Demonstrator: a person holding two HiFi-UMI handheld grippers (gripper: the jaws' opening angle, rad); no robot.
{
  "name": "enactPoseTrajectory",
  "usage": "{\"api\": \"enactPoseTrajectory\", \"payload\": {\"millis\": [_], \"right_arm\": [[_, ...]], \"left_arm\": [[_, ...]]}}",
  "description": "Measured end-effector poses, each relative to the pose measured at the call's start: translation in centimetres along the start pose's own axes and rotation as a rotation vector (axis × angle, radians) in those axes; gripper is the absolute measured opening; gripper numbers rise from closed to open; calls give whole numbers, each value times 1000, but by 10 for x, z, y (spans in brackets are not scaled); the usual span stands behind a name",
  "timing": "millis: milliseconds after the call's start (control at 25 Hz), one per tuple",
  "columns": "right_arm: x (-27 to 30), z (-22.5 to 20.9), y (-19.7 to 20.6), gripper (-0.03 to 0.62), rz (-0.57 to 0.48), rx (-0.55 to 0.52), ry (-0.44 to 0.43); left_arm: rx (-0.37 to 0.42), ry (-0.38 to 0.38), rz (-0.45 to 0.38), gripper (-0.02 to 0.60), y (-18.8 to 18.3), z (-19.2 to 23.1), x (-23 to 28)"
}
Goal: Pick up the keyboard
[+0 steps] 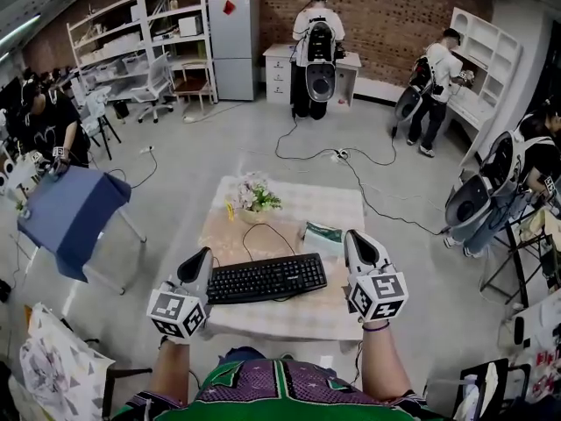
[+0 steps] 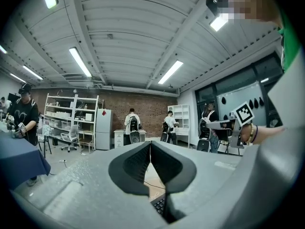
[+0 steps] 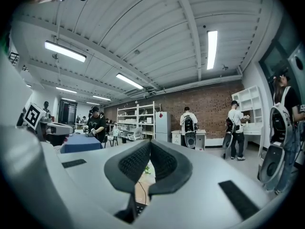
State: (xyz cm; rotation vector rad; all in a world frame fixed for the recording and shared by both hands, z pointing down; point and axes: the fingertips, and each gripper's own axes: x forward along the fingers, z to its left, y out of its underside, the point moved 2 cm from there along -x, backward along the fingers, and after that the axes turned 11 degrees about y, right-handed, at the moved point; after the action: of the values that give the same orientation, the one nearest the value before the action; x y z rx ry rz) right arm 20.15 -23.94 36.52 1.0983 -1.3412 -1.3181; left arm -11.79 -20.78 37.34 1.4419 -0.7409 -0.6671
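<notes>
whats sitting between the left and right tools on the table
The black keyboard lies between the left tool and the right tool, with nothing else in that stretch. The head view shows it.

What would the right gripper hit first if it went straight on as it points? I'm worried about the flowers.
Probably nothing nearby: the shut right gripper points level above the table. The flowers lie roughly in line but look lower than it; depth is unclear.

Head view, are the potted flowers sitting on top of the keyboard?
No, the potted flowers stand on the table beyond the black keyboard, clearly apart from it.
</notes>
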Motion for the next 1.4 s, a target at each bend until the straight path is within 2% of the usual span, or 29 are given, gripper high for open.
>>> {"api": "enactPoseTrajectory", "payload": {"millis": [280,480,600,800,880,960,1000,1400], "right_arm": [[6,8,-7,8,-19,-10,24],[14,25,-11,107,-13,-15,-4],[18,39,-9,132,1,-18,-7],[19,52,-6,132,29,-32,2],[18,56,-4,132,37,-39,-1],[19,59,0,132,57,-46,0],[19,60,4,132,74,-50,0],[30,48,69,132,261,-24,-3]], "left_arm": [[17,52,-12,18,-6,14,18],[12,91,-20,18,-4,27,24],[-2,105,-28,18,-3,36,22],[-6,162,-40,21,-7,40,24],[-7,188,-48,54,-9,40,24],[-29,221,-51,115,-6,41,25],[-42,235,-51,124,-3,42,25],[-39,259,61,130,47,59,30]]}}
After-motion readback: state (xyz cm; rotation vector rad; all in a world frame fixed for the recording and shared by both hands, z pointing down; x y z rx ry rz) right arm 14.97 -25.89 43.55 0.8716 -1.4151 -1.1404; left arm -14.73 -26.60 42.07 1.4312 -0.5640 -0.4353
